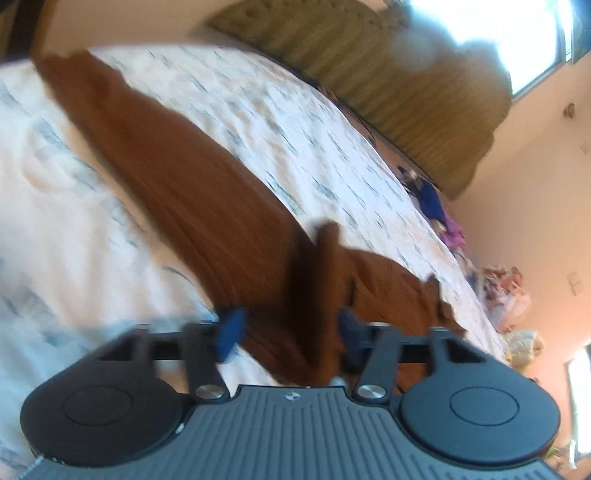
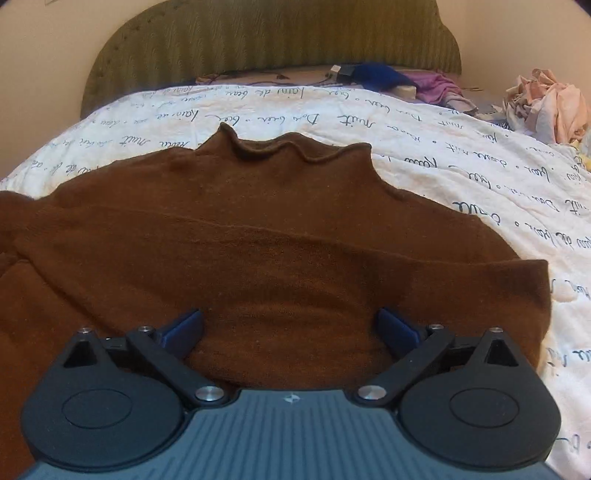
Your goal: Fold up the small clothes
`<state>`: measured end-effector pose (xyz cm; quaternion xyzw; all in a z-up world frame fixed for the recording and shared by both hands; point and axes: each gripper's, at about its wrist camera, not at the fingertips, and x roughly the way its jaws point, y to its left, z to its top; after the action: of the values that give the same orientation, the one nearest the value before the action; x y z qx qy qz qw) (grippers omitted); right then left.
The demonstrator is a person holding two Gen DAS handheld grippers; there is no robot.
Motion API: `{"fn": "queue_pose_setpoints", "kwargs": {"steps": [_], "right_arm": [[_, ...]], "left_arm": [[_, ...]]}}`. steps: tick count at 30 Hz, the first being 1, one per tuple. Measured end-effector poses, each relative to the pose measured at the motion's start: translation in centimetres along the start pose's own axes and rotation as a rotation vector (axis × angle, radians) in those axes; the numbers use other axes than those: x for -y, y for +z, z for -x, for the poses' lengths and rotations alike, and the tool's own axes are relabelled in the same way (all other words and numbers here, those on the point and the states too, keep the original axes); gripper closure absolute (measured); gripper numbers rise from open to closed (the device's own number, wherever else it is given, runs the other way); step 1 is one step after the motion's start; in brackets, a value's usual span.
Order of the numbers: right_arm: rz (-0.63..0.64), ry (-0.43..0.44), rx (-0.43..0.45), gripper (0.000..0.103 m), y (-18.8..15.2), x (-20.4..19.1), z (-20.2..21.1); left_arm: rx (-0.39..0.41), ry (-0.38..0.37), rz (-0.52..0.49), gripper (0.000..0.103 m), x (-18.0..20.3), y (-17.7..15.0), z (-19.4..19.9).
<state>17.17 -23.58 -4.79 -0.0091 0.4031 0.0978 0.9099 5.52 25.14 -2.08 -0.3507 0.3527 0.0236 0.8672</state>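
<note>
A brown knit garment (image 2: 258,229) lies spread on a white bedsheet (image 2: 461,158) printed with script. My right gripper (image 2: 290,328) is open, its blue pads (image 2: 397,328) wide apart just above the garment's near part. In the blurred, tilted left wrist view the same brown garment (image 1: 177,173) stretches across the sheet (image 1: 288,122), and a raised fold of it (image 1: 317,295) stands between the blue pads (image 1: 231,332) of my left gripper (image 1: 290,332). The left jaws stand partly apart with the cloth between them; whether they pinch it is unclear.
A green padded headboard (image 2: 273,40) stands at the bed's far end. Blue and purple clothes (image 2: 406,81) lie by it, and a pile of pale crumpled clothes (image 2: 546,103) sits at the far right. A bright window (image 1: 517,33) is beyond the bed.
</note>
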Motion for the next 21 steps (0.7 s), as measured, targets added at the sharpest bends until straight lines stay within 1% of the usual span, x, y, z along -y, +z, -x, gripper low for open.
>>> {"fn": "queue_pose_setpoints", "kwargs": {"steps": [1, 2, 3, 5, 7, 8, 10, 12, 14, 15, 16, 18, 20, 21], "right_arm": [[-0.020, -0.014, 0.019, 0.001, 0.1, 0.0, 0.2], [-0.045, -0.015, 0.049, 0.001, 0.1, -0.2, 0.6], [-0.061, 0.008, 0.081, 0.001, 0.1, -0.6, 1.1], [-0.073, 0.077, 0.127, 0.001, 0.1, -1.9, 1.7], [-0.056, 0.170, 0.162, 0.001, 0.2, -4.1, 2.0], [-0.031, 0.204, 0.171, 0.001, 0.5, -5.7, 2.0], [0.009, 0.242, 0.183, 0.001, 0.9, -8.3, 2.0], [0.017, 0.291, 0.176, 0.001, 1.1, -10.3, 1.7], [0.022, 0.348, 0.157, 0.001, 1.0, -11.5, 1.4], [0.037, 0.329, 0.167, 0.001, 0.9, -12.0, 1.5], [0.048, 0.338, 0.173, 0.001, 0.5, -12.2, 1.6], [0.054, 0.336, 0.188, 0.001, 0.0, -12.4, 2.2], [0.049, 0.343, 0.193, 0.001, -0.8, -12.1, 2.3], [0.040, 0.343, 0.197, 0.001, -1.1, -12.1, 2.7]], "left_arm": [[0.018, -0.004, -0.004, 0.021, -0.5, 0.4, 0.5], [0.024, -0.012, -0.003, 0.021, -0.9, 0.8, 0.9], [0.026, -0.021, 0.011, 0.021, -1.6, 1.4, 1.4], [0.057, -0.038, 0.068, 0.022, -3.4, 2.3, 2.4], [0.100, -0.019, 0.138, 0.023, -5.6, 3.6, 3.5], [0.122, -0.019, 0.171, 0.023, -6.7, 4.4, 3.8], [0.167, -0.034, 0.246, 0.023, -9.0, 5.8, 4.4], [0.191, -0.044, 0.317, 0.022, -10.8, 7.5, 4.4], [0.202, -0.081, 0.402, 0.021, -12.7, 9.0, 4.2], [0.200, -0.104, 0.450, 0.021, -13.7, 9.7, 3.9], [0.195, -0.116, 0.493, 0.021, -14.5, 10.3, 3.6], [0.183, -0.118, 0.577, 0.022, -16.5, 11.4, 3.3], [0.190, -0.152, 0.641, 0.022, -18.1, 12.0, 3.0], [0.184, -0.154, 0.658, 0.023, -18.7, 12.4, 2.7]]}}
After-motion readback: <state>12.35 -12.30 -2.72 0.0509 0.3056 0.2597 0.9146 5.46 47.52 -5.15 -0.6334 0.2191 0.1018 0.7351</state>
